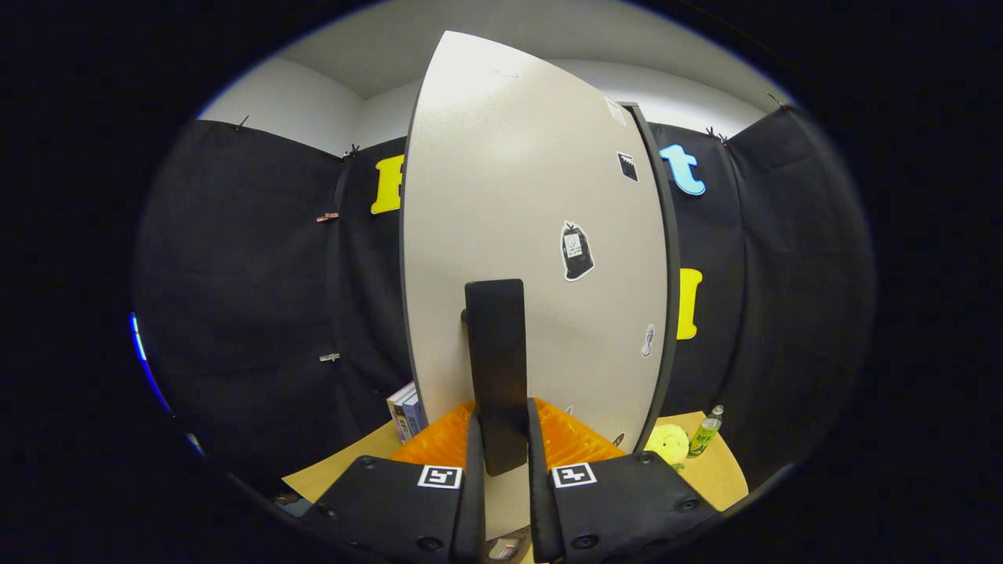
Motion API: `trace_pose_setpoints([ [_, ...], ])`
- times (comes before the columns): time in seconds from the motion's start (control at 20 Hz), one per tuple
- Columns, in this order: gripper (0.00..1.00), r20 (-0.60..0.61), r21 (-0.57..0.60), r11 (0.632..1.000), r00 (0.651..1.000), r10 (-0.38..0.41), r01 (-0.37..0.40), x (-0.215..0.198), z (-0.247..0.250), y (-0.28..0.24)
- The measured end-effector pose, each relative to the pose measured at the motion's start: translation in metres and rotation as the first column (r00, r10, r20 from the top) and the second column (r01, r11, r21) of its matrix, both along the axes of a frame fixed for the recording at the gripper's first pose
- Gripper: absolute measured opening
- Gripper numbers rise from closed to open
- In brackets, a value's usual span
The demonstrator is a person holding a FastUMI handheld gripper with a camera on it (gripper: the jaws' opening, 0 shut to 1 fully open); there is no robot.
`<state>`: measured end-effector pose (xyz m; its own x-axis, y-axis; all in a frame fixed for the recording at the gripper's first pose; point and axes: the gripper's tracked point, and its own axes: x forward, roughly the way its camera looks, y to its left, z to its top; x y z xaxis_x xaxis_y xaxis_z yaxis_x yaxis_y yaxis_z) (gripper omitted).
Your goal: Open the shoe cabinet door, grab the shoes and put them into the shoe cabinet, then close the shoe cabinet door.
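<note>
**Door handle pinched by gripper at shoe cabinet**

Gripper view: The shoe cabinet door (533,235), a pale panel w/ dark edging, is seen close up and taken as the landmark. A tall black handle (495,368) is mounted upright on the door's lower middle. The gripper (501,462) is closed around the handle's lower end: both fingers are pressed against it, one on each side, w/ the handle's bottom tip held between them. Several small stickers (577,251) are stuck on the door to the right of the handle, the largest a dark bag-shaped one above handle height. The door's dark right edge (666,274) is seen as a thin curved strip.

Low to the left of the door, a few books (406,411) are stood upright on a tan tabletop (717,474). Low to the right of the door, a yellow-green plush toy (668,443) is set on the same tabletop, w/ a small green bottle (706,431) upright just beside it. Black cloth wall (251,298) is hung behind the door on both sides. Whether the door is shut or ajar cannot be told. Shoes are not made out.
</note>
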<state>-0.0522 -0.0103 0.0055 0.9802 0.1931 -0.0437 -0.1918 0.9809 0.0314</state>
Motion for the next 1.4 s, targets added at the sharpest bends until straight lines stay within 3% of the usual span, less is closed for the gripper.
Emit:
trace_pose_setpoints([
  [0.75, 0.26, 0.022, -0.006, 0.986, 0.986, -0.166, 0.166, -0.030, 0.009, -0.081],
  [0.95, 0.26, 0.033, -0.009, 0.968, 0.967, -0.252, 0.253, -0.036, 0.011, -0.112],
  [1.1, 0.21, 0.044, 0.003, 0.946, 0.945, -0.323, 0.323, -0.052, 0.015, -0.139],
  [1.4, 0.21, 0.084, 0.003, 0.899, 0.896, -0.436, 0.438, -0.092, 0.030, -0.180],
])
